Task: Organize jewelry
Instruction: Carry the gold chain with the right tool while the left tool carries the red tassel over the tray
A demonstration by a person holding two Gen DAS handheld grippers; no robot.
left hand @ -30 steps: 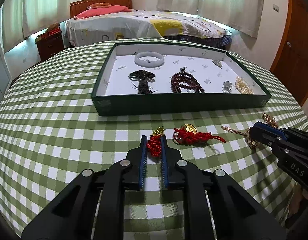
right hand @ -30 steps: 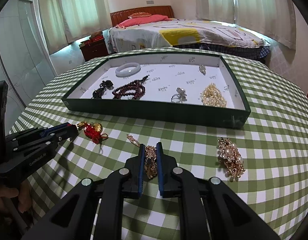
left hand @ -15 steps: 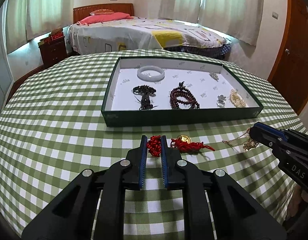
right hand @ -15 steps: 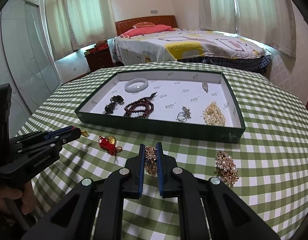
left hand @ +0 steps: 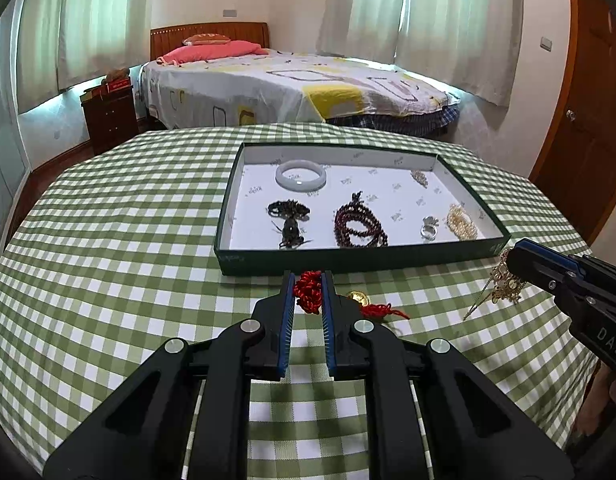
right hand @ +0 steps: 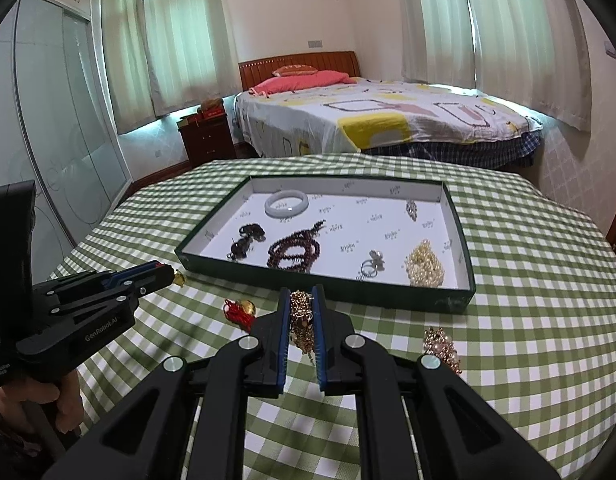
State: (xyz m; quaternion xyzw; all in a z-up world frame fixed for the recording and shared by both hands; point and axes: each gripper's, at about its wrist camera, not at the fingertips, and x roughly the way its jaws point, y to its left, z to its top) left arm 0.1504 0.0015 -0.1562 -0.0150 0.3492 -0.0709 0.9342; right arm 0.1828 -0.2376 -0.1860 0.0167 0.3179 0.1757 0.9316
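- Clutter before your tray: second red knot and pearl brooch on the tablecloth.
- Tray holds a white bangle, bead strands, a ring, pearls.
- Your left gripper pinches a red knot charm; your right gripper pinches a gold necklace.

One green tray stands on one table and holds six pieces: one white bangle, one dark beaded piece, one dark red bead strand, one small ornament, one silver ring and one pearl cluster. Outside the tray are four pieces: two red knotted charms, one gold chain necklace and one gold pearl brooch. Two tongs are in view, each holding one piece.
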